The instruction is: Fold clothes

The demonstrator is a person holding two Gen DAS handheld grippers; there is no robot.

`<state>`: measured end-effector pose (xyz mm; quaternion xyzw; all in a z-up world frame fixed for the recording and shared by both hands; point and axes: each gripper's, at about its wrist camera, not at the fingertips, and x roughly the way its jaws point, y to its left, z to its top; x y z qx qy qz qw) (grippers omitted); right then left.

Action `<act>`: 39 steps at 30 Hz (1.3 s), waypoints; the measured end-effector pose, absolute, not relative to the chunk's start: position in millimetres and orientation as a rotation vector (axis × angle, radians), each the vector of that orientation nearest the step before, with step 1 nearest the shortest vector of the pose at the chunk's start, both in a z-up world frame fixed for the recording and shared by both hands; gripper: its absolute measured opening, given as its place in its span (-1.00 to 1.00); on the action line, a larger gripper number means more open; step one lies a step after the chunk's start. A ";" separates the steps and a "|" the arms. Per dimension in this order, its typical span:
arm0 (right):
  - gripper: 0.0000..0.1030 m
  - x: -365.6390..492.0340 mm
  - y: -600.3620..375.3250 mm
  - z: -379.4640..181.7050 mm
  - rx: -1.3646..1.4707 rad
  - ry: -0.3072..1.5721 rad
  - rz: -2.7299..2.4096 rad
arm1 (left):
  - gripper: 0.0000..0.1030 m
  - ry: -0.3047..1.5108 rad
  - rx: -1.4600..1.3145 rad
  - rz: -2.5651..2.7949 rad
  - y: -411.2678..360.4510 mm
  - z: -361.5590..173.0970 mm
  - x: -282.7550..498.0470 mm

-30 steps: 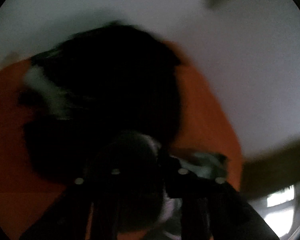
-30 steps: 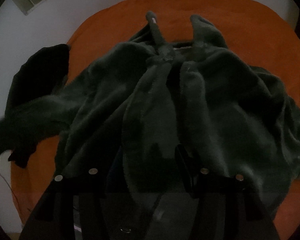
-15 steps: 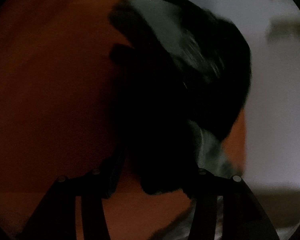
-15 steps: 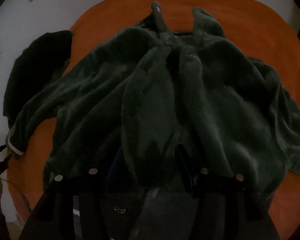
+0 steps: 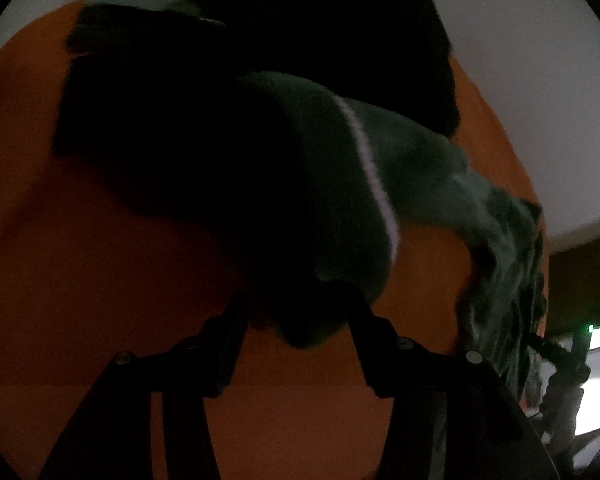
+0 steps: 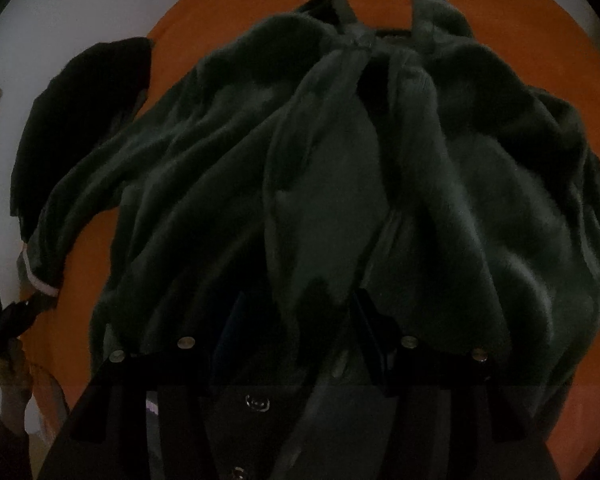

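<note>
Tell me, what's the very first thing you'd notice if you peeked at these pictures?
The big fluffy dark green jacket spread over the bright orange cover fills most of the right wrist view. In the left wrist view, its sleeve cuff, with a thin pale stripe, sits between the fingers of the left claw. A black garment lies at the cover's left edge, beside the jacket.

Left hand-held gripper [image 5: 296, 316] grips green sleeve cuff [image 5: 340, 208].
</note>
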<state>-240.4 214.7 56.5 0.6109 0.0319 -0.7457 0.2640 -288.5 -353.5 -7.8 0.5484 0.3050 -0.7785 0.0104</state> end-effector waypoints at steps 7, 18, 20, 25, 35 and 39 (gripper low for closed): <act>0.03 -241.1 221.0 48.9 1.692 0.056 -2.007 | -0.86 1.059 1.614 -2.608 -338.9 93.3 -357.4; 0.03 -240.7 213.8 48.9 1.679 0.059 -1.986 | -0.85 1.755 0.940 -1.992 -577.5 92.9 -410.4; 0.03 -240.4 212.2 48.9 1.676 0.060 -1.981 | -0.84 1.801 0.905 -1.931 -576.9 74.3 -381.7; 0.03 -238.6 211.1 52.0 1.667 0.067 -1.971 | -0.61 1.624 1.160 -2.230 -496.4 73.8 -343.6; 0.03 -240.5 213.2 43.7 1.700 0.064 -1.965 | 0.29 0.445 1.567 -2.664 -324.7 51.1 -283.5; 0.03 -236.5 204.2 42.6 1.696 0.072 -1.938 | 0.29 0.482 1.728 -2.488 -322.4 -10.1 -288.7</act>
